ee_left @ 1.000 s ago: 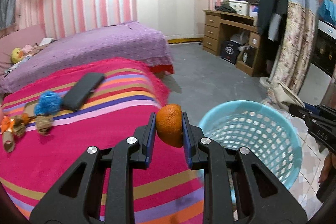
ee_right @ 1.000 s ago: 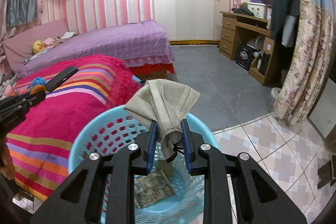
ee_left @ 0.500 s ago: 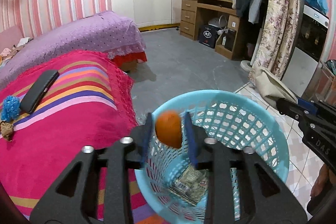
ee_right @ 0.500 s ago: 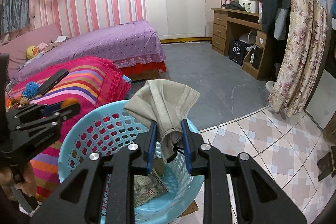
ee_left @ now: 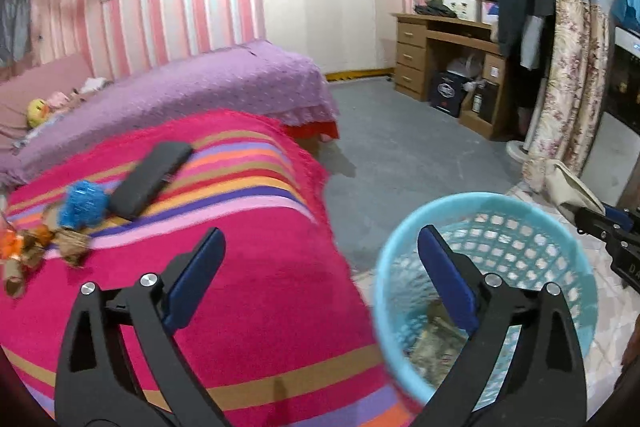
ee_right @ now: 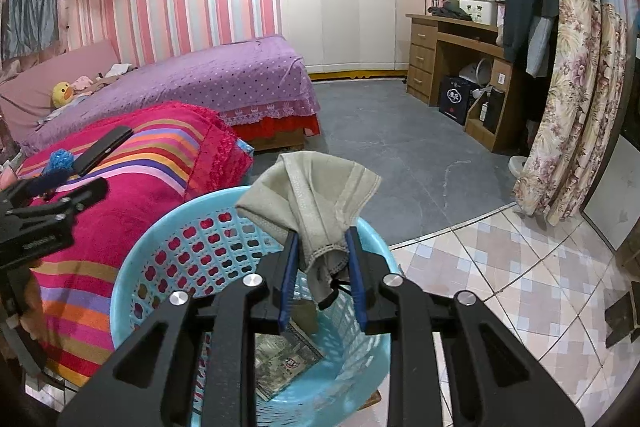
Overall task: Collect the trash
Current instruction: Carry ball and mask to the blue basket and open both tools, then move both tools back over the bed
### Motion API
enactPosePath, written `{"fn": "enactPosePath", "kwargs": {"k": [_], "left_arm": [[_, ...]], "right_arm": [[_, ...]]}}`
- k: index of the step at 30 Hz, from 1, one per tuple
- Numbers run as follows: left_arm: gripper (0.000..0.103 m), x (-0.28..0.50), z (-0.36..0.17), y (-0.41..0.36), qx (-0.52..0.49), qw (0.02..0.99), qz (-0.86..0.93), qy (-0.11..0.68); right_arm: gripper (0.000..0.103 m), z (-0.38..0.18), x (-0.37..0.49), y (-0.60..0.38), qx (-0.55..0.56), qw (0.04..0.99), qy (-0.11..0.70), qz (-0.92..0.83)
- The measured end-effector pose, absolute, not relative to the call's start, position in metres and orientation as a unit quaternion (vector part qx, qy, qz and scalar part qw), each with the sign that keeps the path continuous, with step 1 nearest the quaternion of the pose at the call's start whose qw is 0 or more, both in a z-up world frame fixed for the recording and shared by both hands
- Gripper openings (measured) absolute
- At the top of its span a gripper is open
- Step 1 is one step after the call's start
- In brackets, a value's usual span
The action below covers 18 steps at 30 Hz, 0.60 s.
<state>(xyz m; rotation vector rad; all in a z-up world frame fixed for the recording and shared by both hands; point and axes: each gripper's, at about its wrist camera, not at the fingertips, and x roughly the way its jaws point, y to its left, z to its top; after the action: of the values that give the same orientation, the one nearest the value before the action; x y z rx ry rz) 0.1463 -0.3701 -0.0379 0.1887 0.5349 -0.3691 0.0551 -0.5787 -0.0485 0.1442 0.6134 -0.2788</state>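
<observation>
My left gripper (ee_left: pixel 320 233) hangs over the striped blanket (ee_left: pixel 248 291) beside the blue basket (ee_left: pixel 480 197). Its jaws are opening wide with nothing between them. No orange shows in either view. My right gripper (ee_right: pixel 322 235) is shut on a beige cloth (ee_right: pixel 316 187) above the basket (ee_right: pixel 192 205), its jaws easing open slightly while the pads still press the cloth. Printed paper trash (ee_right: pixel 284 359) lies on the basket floor. On the blanket lie a blue puff (ee_left: pixel 82 205), brown and orange scraps (ee_left: pixel 28 247) and a black case (ee_left: pixel 150 179).
A purple bed (ee_left: pixel 200 87) stands behind the striped one. Grey floor (ee_left: pixel 400 155) runs to a wooden desk (ee_left: pixel 440 59) and a floral curtain (ee_left: pixel 568 87) at the right. Tiled floor (ee_right: pixel 500 267) lies right of the basket. A hand (ee_right: pixel 28 303) holds the left gripper's handle.
My left gripper carried the orange over the basket, opened and let it go, then swung back toward the bed. The right gripper stayed put with the cloth.
</observation>
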Motion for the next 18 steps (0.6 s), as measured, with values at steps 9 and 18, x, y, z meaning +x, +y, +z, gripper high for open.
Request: {"fn": "enactPosePath", "kwargs": {"k": [9,18], "left_arm": [[0.097,0.135,-0.02,-0.332,0.092,0.953,-0.156,0.244],[0.097,0.124,-0.008,-0.269,0.083,0.96,-0.115,0.24]], "right_arm": [[0.087,-0.048,0.069,-0.561,0.059,0.936,0.313,-0.146],[0.097,-0.025,0.07,-0.534,0.091,0.95,0.267,-0.134]]}}
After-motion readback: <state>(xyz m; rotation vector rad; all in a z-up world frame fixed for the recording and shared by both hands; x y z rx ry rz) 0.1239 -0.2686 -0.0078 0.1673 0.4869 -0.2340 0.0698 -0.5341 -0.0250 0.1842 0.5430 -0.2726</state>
